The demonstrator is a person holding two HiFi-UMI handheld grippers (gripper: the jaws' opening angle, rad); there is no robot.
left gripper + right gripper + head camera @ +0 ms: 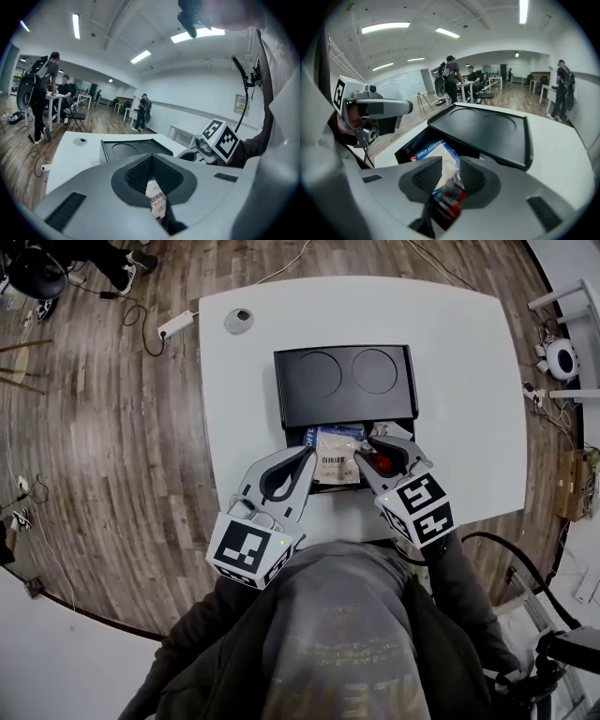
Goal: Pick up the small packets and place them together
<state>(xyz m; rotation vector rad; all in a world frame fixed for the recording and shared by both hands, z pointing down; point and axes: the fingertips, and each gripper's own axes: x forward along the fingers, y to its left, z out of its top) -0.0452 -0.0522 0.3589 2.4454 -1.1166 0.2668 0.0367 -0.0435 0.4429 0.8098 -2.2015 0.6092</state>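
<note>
Head view: on the white table (469, 381) sits a black tray (292, 399) w/ its front compartment open. The left gripper (310, 455) has its tips at the edge of the beige packet (336, 468). The right gripper (365, 452) carries a red packet (381, 464). A blue coffee packet (312, 437) lies in the compartment.

Left gripper view: jaws together at the tips, beige packet pinched (its print shows in the gap).

Right gripper view: jaws slightly apart, clamped on the red packet, above the blue one.

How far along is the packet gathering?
Midway: blue drip-coffee packet already lies in the open compartment of the black box; left gripper grips a white packet, right gripper a red packet, both over that compartment. Remaining: set both down beside the blue one.
</note>
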